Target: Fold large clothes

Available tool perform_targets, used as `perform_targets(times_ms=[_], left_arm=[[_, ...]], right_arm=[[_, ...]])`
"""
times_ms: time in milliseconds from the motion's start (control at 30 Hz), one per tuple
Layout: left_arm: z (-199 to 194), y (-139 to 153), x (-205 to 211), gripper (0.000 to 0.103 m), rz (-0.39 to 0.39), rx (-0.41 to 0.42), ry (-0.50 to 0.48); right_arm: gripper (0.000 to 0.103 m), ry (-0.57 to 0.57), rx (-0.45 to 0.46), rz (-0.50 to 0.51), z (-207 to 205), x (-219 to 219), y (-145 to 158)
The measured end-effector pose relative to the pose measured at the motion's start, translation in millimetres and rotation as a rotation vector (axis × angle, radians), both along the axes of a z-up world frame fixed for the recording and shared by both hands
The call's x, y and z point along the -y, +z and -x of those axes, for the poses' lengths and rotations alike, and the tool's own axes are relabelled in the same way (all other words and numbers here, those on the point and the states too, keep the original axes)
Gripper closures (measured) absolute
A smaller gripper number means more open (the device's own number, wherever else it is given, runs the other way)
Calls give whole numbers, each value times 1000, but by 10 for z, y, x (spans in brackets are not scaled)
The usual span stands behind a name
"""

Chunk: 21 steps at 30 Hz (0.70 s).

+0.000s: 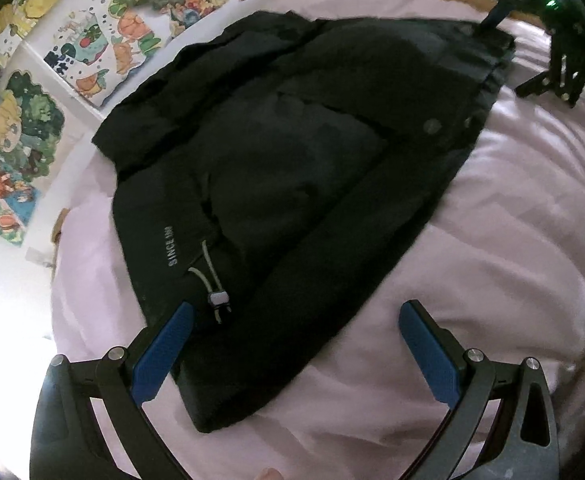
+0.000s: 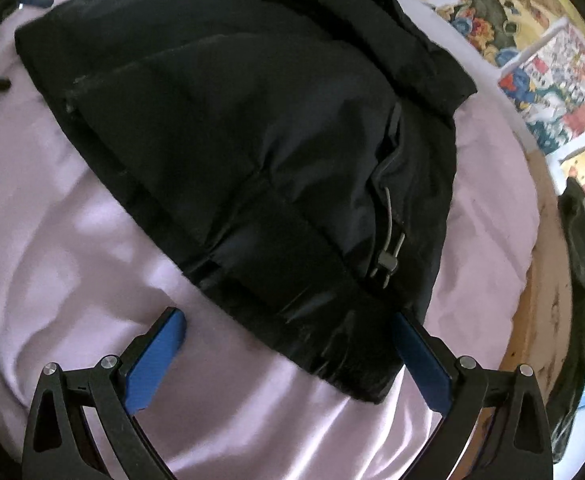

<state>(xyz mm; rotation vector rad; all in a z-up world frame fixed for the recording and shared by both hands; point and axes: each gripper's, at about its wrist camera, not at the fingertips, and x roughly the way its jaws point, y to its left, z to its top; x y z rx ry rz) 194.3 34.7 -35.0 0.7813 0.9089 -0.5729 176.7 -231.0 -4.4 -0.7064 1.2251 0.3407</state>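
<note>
At the bottom of the left wrist view, the left gripper point(image 1: 295, 320) has its blue-padded fingers point(image 1: 163, 354) spread wide apart, holding nothing; the left one overlaps the near hem of the black jacket point(image 1: 292, 168), though whether it touches the fabric cannot be told, and the right one hangs over bare pink bedsheet point(image 1: 492, 240). Between them and a little up the frame lies a grey drawcord with a toggle point(image 1: 217, 298), and beside it pale lettering point(image 1: 173, 247) reading "SINCE" runs along the jacket. The jacket lies spread over the middle of the bed, filling the centre of the frame, puffy and partly folded over itself. In the upper right corner of that view the right gripper point(image 1: 488, 20) shows at the jacket's far corner. In the right wrist view, the right gripper point(image 2: 288, 326) also has its fingers point(image 2: 158, 356) wide apart and empty, with a corner of the jacket point(image 2: 252, 140) lying between them at the lower middle; a second cord toggle point(image 2: 386, 260) sits right of centre. Colourful cartoon posters point(image 1: 32, 140) cover the wall at the upper left of the left view, and a wooden bed frame point(image 2: 540, 300) edges the right side of the right view.
</note>
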Motion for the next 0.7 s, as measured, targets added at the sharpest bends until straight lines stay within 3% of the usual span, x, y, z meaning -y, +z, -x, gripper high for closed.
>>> perform_targets(times_ms=[233,367,567,700], left_arm=[[-15,-151,-51,1,-92,16,-16],[-75,-242,-108,1,-190,53,11],[-61,-236,-106,1,-221,96,21],[-30,-214,-85,5,-235,140,11]], right_arm=[[0,5,54,72,-16,7,-68],[0,-2,115,145,-64,35,-94],[0,-56,162,170,-114,120,-69],[17,-48,154,146,-108,109,-68]])
